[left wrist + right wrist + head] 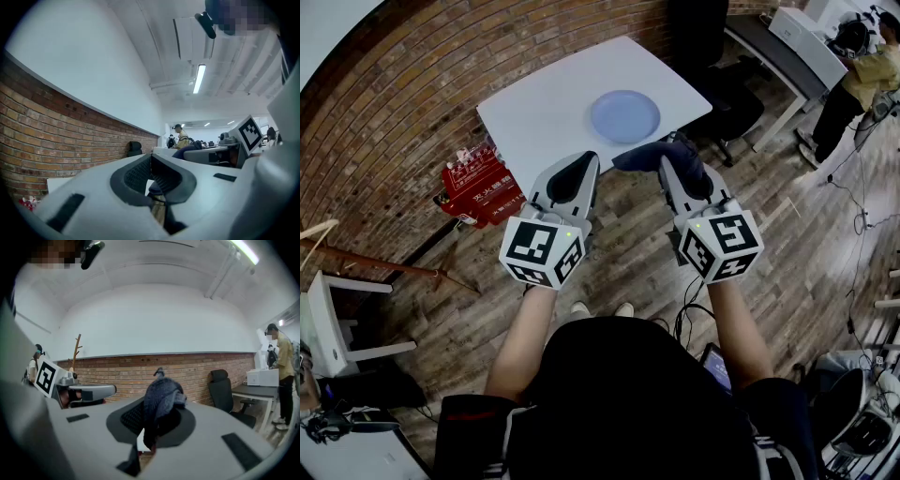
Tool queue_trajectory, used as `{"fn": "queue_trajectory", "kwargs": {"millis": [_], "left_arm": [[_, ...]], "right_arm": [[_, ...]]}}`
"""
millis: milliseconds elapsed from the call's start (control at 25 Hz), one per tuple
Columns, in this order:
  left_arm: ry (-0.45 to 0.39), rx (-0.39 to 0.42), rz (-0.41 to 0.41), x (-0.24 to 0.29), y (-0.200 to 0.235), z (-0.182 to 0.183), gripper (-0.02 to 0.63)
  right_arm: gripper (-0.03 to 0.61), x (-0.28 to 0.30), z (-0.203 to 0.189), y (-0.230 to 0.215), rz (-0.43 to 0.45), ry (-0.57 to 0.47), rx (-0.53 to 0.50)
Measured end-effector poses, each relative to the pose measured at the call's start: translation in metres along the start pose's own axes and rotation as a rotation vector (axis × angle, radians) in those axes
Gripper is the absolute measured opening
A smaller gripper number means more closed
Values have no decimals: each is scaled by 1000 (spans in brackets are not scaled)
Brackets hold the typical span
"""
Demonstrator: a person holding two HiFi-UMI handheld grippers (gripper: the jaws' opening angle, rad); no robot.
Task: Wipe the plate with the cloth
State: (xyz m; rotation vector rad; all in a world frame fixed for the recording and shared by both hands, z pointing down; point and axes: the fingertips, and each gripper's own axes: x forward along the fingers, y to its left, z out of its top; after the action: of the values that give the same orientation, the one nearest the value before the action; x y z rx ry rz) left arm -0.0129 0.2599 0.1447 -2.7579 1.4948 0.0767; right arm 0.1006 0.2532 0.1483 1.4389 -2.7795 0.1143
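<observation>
A pale blue plate (625, 115) lies on the white table (534, 108), ahead of both grippers. My right gripper (673, 161) is shut on a dark grey-blue cloth (649, 154), which bunches up between its jaws (159, 401) and sticks out past the tips. My left gripper (581, 169) is held level beside it, jaws closed together (150, 171) with nothing between them. Both grippers hover over the wooden floor, short of the table's near edge and apart from the plate.
A red box (481, 184) stands on the floor left of the table by the brick wall (384, 131). A black office chair (731, 94) sits to the table's right. A person (862, 84) stands at a far desk. Cables (689, 305) lie on the floor.
</observation>
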Motion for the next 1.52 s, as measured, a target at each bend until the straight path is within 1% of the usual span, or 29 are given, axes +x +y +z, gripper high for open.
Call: {"fn": "queue_trajectory", "kwargs": {"millis": [160, 480, 720, 920, 1080, 1520], "left_arm": [[7, 11, -7, 2, -5, 0, 20], [10, 6, 10, 5, -13, -7, 20], [24, -6, 11, 13, -13, -15, 20], [34, -1, 13, 22, -9, -19, 20], [40, 3, 3, 32, 2, -21, 20], [41, -2, -28, 79, 57, -22, 20]], "right_arm": [[41, -3, 1, -3, 7, -16, 21], [41, -8, -5, -16, 18, -12, 22], [41, -3, -6, -22, 19, -14, 24], [41, 6, -6, -28, 26, -15, 32], [41, 21, -8, -28, 31, -13, 28], [41, 89, -2, -42, 22, -13, 27]]}}
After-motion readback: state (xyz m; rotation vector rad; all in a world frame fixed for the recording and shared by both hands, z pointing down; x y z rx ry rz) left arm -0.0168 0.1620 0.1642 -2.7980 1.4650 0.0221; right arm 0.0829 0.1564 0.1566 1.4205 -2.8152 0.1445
